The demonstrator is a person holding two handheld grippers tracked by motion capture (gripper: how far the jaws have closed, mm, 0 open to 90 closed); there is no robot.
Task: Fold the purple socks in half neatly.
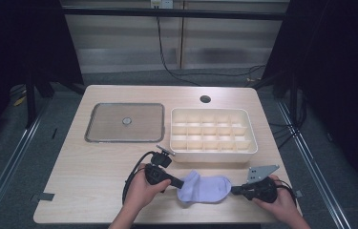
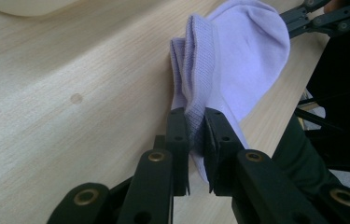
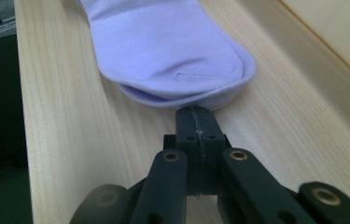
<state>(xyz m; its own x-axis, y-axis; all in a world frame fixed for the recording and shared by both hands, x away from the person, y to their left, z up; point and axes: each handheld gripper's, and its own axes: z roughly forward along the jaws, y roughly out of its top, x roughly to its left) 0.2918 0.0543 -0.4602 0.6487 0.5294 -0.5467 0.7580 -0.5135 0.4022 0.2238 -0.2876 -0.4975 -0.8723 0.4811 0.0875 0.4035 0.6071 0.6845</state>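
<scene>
Black jaws of the left gripper (image 2: 196, 133) fill the foreground of the left gripper view, closed narrowly on the ribbed cuff of a lavender sock (image 2: 238, 60), with fabric pinched between them. That view shows the cuff's layers standing up in a fold, which the high view does not resolve; it also catches the tip of the other gripper at the sock's far end.

The right gripper view shows the right gripper (image 3: 196, 116) with its jaws pressed fully together at the sock's (image 3: 168, 51) rounded toe; the tips meet the lower edge of the toe, but whether any fabric is caught between them cannot be told. A stitched toe seam is visible here and in no other view.

From the high view, the sock (image 1: 204, 187) lies on the worktop (image 1: 95, 176) near its front edge, right of centre, its long axis running roughly parallel to that edge: cuff towards the left gripper (image 1: 180, 183), toe towards the right gripper (image 1: 234, 190). Just behind it sits a cream divided organiser box (image 1: 213, 150), and a grey-rimmed flat lid (image 1: 124, 122) lies towards the back left. A round hole (image 1: 205, 99) is near the back edge. No readable writing or brand appears on anything.
</scene>
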